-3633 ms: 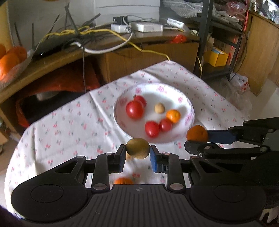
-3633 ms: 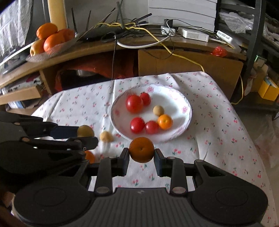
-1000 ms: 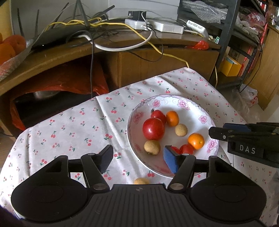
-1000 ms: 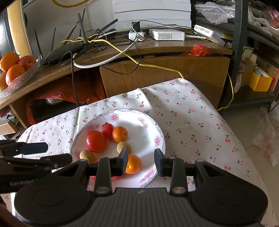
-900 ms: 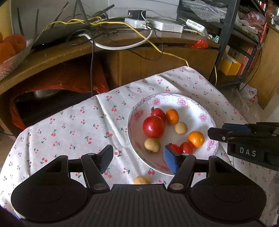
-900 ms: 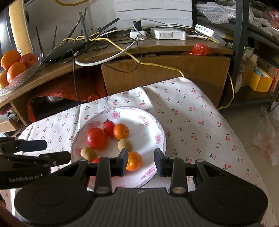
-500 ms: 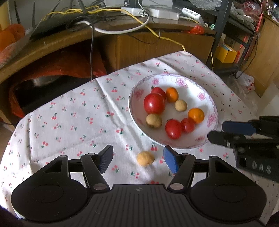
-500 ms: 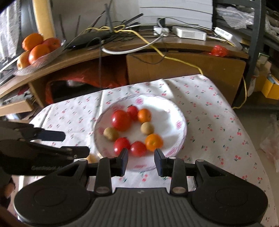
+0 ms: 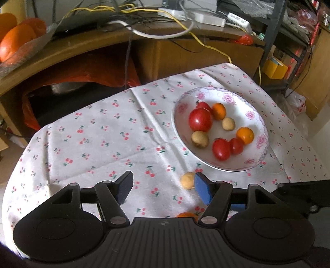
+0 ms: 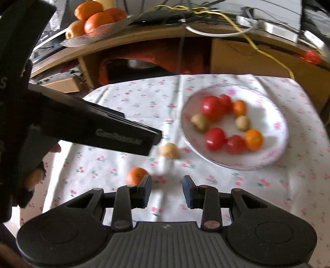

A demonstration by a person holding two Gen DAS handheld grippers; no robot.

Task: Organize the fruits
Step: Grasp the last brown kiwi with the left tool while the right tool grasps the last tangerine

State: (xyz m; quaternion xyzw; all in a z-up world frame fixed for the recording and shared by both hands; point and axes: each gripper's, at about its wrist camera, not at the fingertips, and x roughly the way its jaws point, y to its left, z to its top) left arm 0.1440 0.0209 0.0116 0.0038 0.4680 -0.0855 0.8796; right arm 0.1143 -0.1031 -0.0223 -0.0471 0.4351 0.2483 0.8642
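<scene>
A flowered white plate (image 9: 181, 123) holds several fruits: a large tomato (image 9: 200, 120), smaller tomatoes, two small oranges and two tan fruits. On the cherry-print cloth in front of it lie a loose tan fruit (image 9: 186, 180) and a loose orange (image 9: 186, 214), the latter half hidden by my left gripper's body. My left gripper (image 9: 163, 181) is open and empty, its blue right pad just beside the tan fruit. My right gripper (image 10: 167, 185) is shut down to a narrow gap, empty. The loose orange (image 10: 136, 175) sits just left of its left finger, with the tan fruit (image 10: 169, 150) farther ahead.
Behind the table a wooden desk (image 9: 82, 47) carries tangled cables and a tray of large oranges (image 10: 97, 18). An orange-red bag (image 9: 82, 72) fills the space under the desk. Metal shelving (image 9: 272, 31) stands at the right. The cloth's edges drop off at left and right.
Both grippers have drawn back from the plate toward the table's near side. The right view swung left, bringing the loose orange and tan fruit into sight. The left gripper's pad now sits beside the tan fruit.
</scene>
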